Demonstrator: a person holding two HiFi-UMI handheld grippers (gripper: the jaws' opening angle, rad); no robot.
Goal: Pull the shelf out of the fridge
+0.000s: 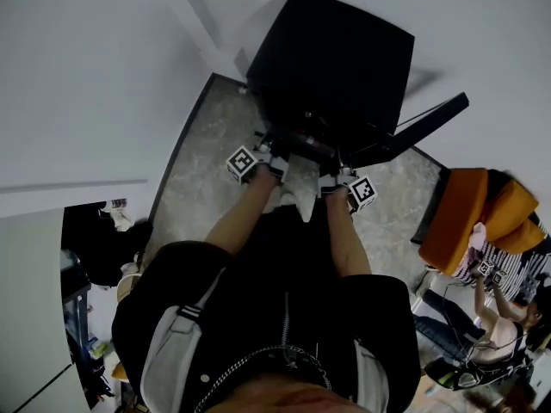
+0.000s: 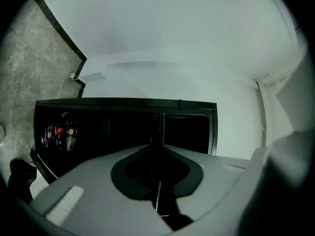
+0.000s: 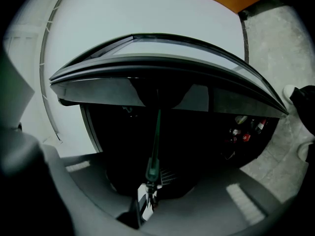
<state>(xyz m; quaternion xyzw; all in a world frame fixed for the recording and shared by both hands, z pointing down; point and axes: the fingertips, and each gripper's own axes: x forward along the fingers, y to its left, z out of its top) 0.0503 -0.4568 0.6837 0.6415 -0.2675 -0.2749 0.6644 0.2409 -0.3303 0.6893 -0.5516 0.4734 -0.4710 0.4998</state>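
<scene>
Head view: from above the person [image 1: 284, 317], looking steeply down at the open black fridge [image 1: 331, 58] on the floor [image 1: 207, 170]. Both gripper views sit close at the fridge's front, facing level inward along the thin edge of the shelf [image 3: 156, 127]. Both also show the bottles [image 2: 59, 134] at one side.

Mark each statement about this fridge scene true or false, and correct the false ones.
1. The fridge door is open. True.
2. The fridge is white. False: it is black.
3. The left tool and the right tool both grip the shelf. True.
4. The floor is wooden. False: it is grey and marbled.
</scene>
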